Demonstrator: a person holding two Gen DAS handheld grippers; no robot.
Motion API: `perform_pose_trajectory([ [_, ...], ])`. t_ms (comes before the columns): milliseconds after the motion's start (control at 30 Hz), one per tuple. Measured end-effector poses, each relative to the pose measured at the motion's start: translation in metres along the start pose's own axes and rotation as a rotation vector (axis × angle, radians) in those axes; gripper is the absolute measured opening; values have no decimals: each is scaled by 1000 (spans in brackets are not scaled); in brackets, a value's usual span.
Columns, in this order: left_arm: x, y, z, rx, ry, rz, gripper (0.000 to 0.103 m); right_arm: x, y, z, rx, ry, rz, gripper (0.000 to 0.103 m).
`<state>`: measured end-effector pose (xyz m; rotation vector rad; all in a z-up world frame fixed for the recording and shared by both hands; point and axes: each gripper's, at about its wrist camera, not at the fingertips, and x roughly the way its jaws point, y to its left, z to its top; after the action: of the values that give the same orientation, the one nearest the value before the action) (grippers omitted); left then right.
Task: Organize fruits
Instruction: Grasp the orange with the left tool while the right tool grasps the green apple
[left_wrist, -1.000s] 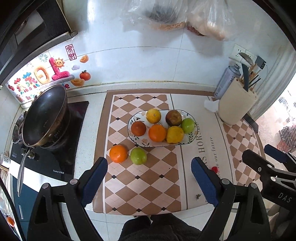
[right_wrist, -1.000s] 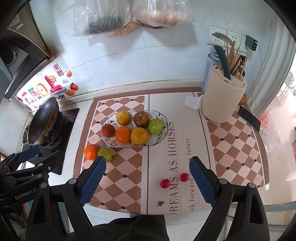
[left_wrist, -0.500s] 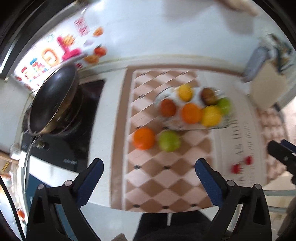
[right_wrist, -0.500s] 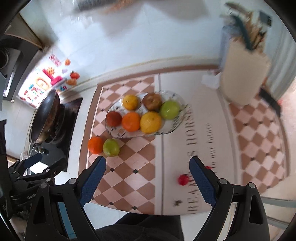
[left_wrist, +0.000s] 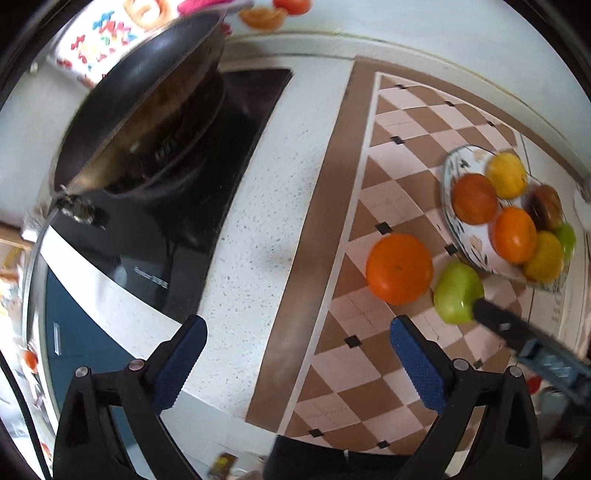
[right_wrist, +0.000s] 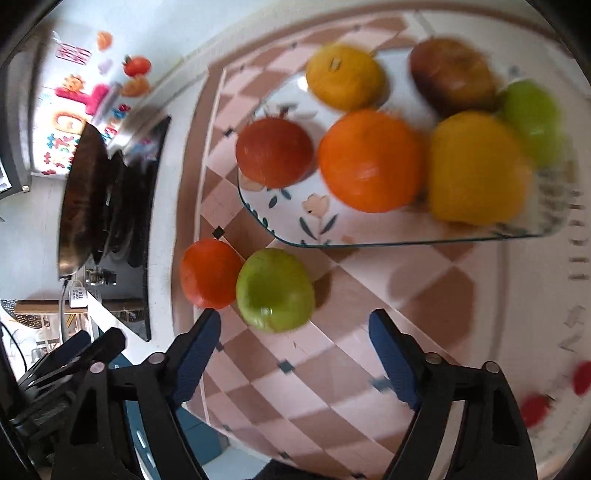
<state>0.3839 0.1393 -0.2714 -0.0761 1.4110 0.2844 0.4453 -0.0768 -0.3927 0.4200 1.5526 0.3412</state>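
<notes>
Right gripper (right_wrist: 291, 339): jaws are closing, blue pads still spread, nothing pinched; the green apple (right_wrist: 275, 290) is sitting just ahead of the gap, nearer the left pad, not touched by either pad as far as the right wrist view shows. The apple is resting on the checkered mat (right_wrist: 295, 387), touching or nearly touching a loose orange (right_wrist: 208, 273) on its left. Left gripper (left_wrist: 295, 354): jaws are standing wide apart, holding nothing, and pointing down at the bare speckled countertop (left_wrist: 258, 229) and the brown border of the mat. In the left wrist view the same orange (left_wrist: 399, 268) and green apple (left_wrist: 458, 291) are lying ahead and to the right of the right pad, well outside the gap; one dark finger of the right gripper (left_wrist: 517, 332) is reaching in from the right edge, its tip at the apple. Beyond the loose pair, the floral plate (right_wrist: 291, 206) is carrying six fruits: a dark red one, an orange one, two yellow ones, a brown one and a green one, blurred. Two small red fruits (right_wrist: 535, 408) are lying on the mat at lower right. A dark wok (left_wrist: 140, 107) is sitting on the black stove (left_wrist: 155, 240) at left.
</notes>
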Motion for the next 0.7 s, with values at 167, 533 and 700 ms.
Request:
perform_pose_trajectory([
  [167,30,0,16,-47,133,-149,101,29,15,7,-44,18,12,60],
  [533,59,-58,42,81,180,-233,101,-6,-11,-27,-124,5,-163,58],
  [700,72,-98,42,219,193,-188,69,-25,-45,-39,-81,-1,-215,58],
])
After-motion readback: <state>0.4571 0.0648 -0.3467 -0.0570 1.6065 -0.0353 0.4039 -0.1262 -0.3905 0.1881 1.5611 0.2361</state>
